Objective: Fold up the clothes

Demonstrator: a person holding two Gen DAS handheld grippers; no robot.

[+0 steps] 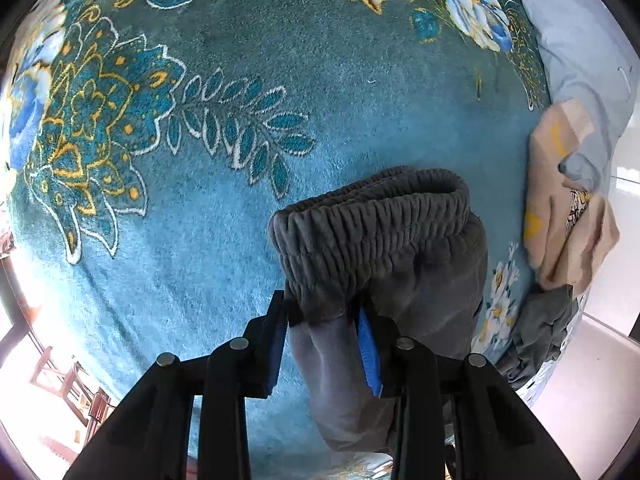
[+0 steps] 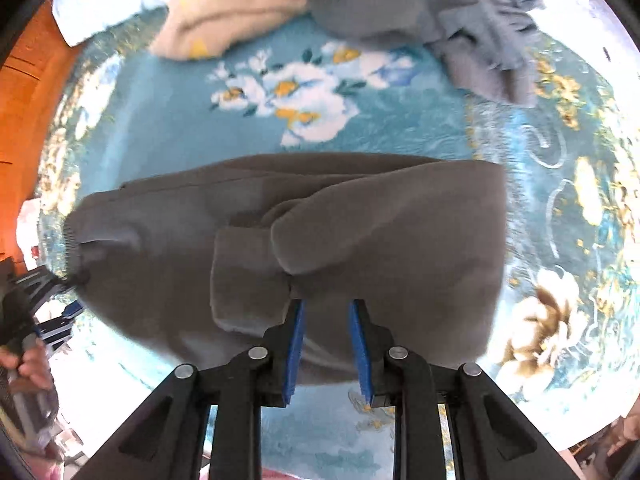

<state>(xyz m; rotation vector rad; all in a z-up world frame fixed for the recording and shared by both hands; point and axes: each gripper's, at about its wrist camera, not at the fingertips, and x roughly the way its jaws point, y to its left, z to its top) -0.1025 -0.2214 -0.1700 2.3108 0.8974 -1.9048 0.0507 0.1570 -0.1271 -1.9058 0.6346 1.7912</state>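
Observation:
Grey trousers [image 1: 384, 240] with a gathered elastic waistband hang above a teal floral blanket [image 1: 240, 152]. My left gripper [image 1: 324, 304] is shut on the waistband corner, cloth bunched between its blue pads. In the right wrist view the trousers [image 2: 360, 224] spread wide and folded over, lifted above the blanket [image 2: 180, 120]. My right gripper [image 2: 326, 304] is shut on a fold of the grey cloth at its tips. The left gripper [image 2: 60, 292] shows at that view's left edge, holding the waistband end.
A beige garment [image 1: 560, 208] and a crumpled grey-blue garment [image 1: 548, 320] lie at the blanket's right side; they also show at the top of the right wrist view, the beige garment [image 2: 224, 20] and the grey-blue one [image 2: 432, 12]. An orange wooden panel [image 2: 28, 100] stands left.

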